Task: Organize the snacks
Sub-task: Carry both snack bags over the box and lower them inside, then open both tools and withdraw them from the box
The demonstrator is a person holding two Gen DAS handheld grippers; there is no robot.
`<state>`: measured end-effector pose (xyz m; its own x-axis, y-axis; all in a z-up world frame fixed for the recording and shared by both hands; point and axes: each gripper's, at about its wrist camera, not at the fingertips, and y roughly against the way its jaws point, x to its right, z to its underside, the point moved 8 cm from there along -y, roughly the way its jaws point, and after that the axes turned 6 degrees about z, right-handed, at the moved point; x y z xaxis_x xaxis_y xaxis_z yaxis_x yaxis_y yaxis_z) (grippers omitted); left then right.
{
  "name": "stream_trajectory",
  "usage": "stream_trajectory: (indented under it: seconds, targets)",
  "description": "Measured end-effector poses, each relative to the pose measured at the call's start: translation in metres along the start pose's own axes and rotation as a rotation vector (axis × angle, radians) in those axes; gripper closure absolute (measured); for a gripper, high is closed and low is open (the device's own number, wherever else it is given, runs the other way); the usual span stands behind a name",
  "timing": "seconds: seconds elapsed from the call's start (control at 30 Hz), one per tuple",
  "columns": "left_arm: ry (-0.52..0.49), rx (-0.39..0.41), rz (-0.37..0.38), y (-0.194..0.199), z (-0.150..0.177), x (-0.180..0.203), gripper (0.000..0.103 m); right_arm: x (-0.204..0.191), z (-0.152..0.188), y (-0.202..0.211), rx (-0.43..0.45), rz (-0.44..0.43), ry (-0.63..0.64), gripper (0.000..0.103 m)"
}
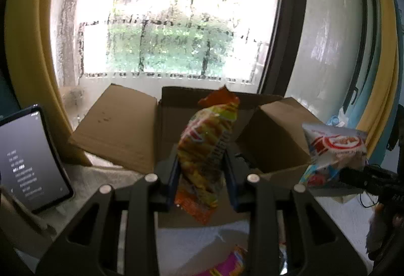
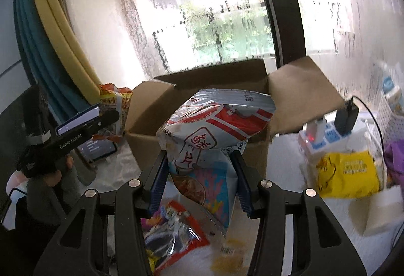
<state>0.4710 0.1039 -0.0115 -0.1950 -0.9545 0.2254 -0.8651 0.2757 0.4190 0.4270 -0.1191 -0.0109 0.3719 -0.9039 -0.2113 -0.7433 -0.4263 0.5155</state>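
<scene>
My left gripper (image 1: 203, 176) is shut on an orange and yellow snack bag (image 1: 207, 147), held upright over the near edge of an open cardboard box (image 1: 121, 134). My right gripper (image 2: 199, 177) is shut on a white, red and blue shrimp chip bag (image 2: 214, 129), held in front of the same box (image 2: 224, 78). That bag also shows at the right of the left wrist view (image 1: 333, 154). The orange bag shows at the left of the right wrist view (image 2: 115, 104), beyond the left gripper's body.
A phone (image 1: 32, 159) stands at the left of the box. More snack packs lie on the white table below my grippers (image 2: 174, 228). A yellow pack (image 2: 348, 172), a power strip (image 2: 323, 134) and a white basket (image 2: 394, 119) sit at the right. A window is behind the box.
</scene>
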Motion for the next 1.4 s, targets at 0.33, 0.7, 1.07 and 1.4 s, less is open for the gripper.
stream_trajectory:
  seconds: [0.33,0.7,1.07,1.4]
  targets:
    - [0.031,-0.044,0.001,-0.055,-0.018,-0.015,0.07,0.019,-0.041,-0.046,-0.022,-0.025,-0.079,0.051]
    - [0.071,-0.143,-0.044,-0.113,-0.022,-0.036,0.069,0.035,-0.07,-0.123,-0.156,0.013,-0.125,0.051]
    - [0.089,-0.132,-0.035,-0.125,-0.037,-0.052,0.059,0.027,-0.09,-0.171,-0.187,0.161,-0.008,0.027]
    - [0.043,-0.115,-0.013,-0.109,-0.041,-0.033,0.059,0.014,-0.083,-0.148,-0.127,0.243,0.107,0.024]
